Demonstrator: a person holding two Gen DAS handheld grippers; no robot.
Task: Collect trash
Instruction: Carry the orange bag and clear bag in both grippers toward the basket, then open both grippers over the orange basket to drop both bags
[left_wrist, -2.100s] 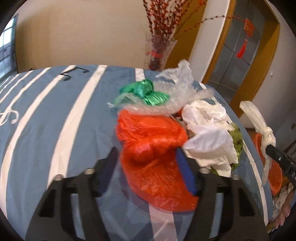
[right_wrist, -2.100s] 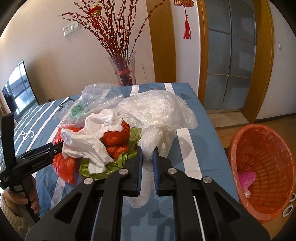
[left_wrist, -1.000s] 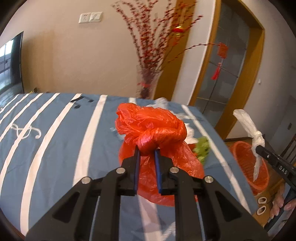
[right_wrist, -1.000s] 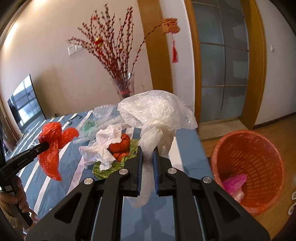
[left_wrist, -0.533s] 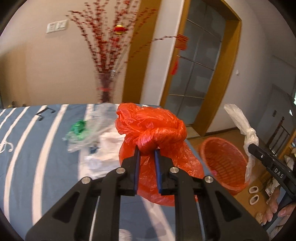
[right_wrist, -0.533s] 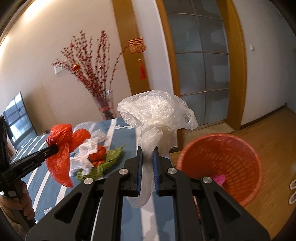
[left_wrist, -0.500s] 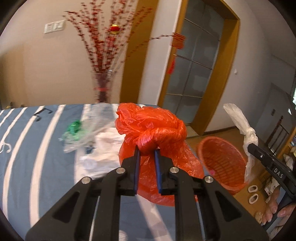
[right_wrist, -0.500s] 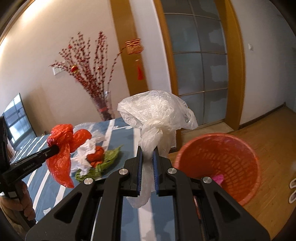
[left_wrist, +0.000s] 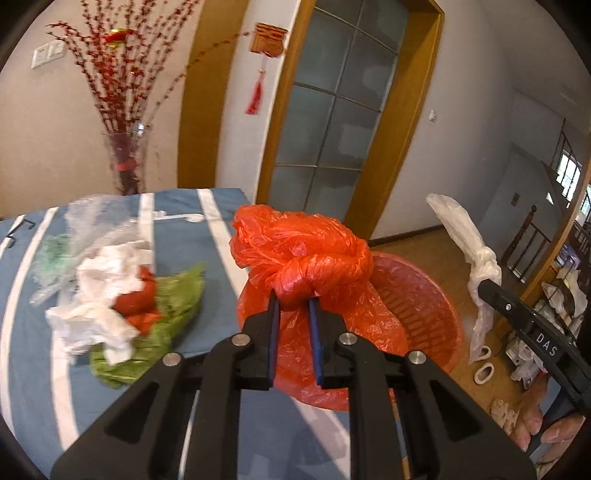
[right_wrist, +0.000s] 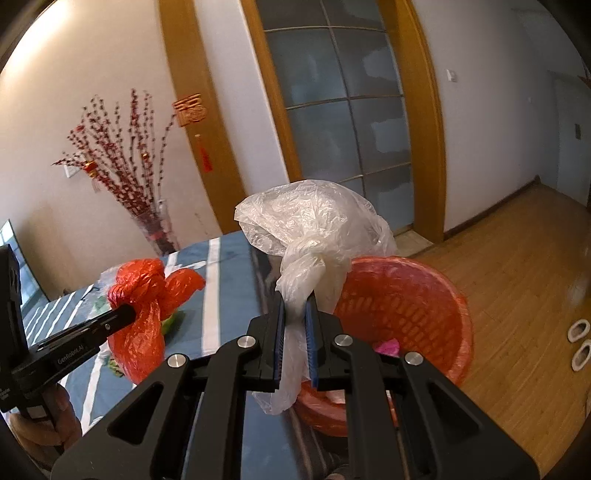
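My left gripper (left_wrist: 293, 304) is shut on the knot of an orange plastic bag (left_wrist: 301, 260), held in the air over the blue striped table's right edge; it also shows in the right wrist view (right_wrist: 147, 295). My right gripper (right_wrist: 294, 299) is shut on the knot of a clear white plastic bag (right_wrist: 314, 229), held just above and left of the orange trash basket (right_wrist: 417, 314). The basket (left_wrist: 421, 306) stands on the floor beside the table, with a pink scrap (right_wrist: 386, 347) inside. The white bag also shows in the left wrist view (left_wrist: 469, 251).
A pile of trash lies on the table (left_wrist: 33, 369): white paper (left_wrist: 99, 291), a green bag (left_wrist: 166, 306), bubble wrap (left_wrist: 92, 225). A vase with red branches (left_wrist: 125, 162) stands at the table's far edge. Slippers (right_wrist: 578, 343) lie on the wooden floor.
Both grippers have swung right with their bags, away from the trash pile. The basket now sits close behind both bags and looks larger in both views.
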